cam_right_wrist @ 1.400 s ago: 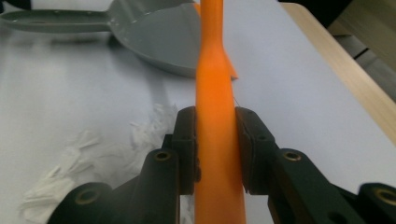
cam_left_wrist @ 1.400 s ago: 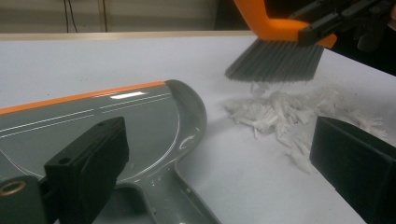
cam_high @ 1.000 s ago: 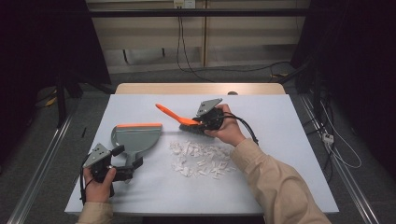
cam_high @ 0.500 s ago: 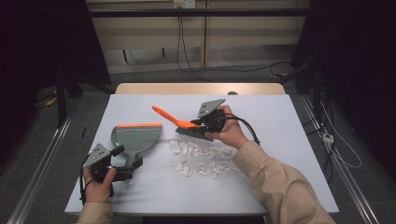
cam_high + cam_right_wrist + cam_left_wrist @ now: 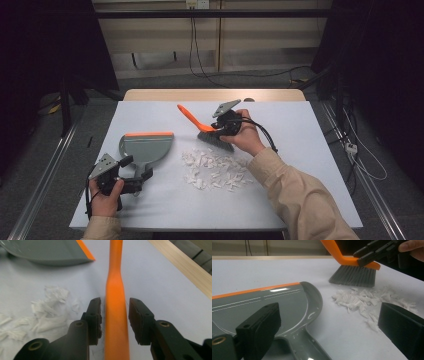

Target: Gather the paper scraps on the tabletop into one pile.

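Small hand brush (image 5: 202,127): bright orange plastic handle, dark grey bristles. Flat plastic dustpan (image 5: 146,149): mid grey, with an orange strip along its front lip and faint pale lines across the pan. Heap of torn paper scraps (image 5: 216,168): white. Table sheet (image 5: 300,150): pale grey-white, plain. My jaws: matte black. My sleeve (image 5: 295,200): beige.

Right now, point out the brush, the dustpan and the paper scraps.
brush (image 5: 214,137), high view, on its grey bristles
dustpan (image 5: 147,149), high view, on its grey pan
paper scraps (image 5: 215,169), high view, middle of the pile
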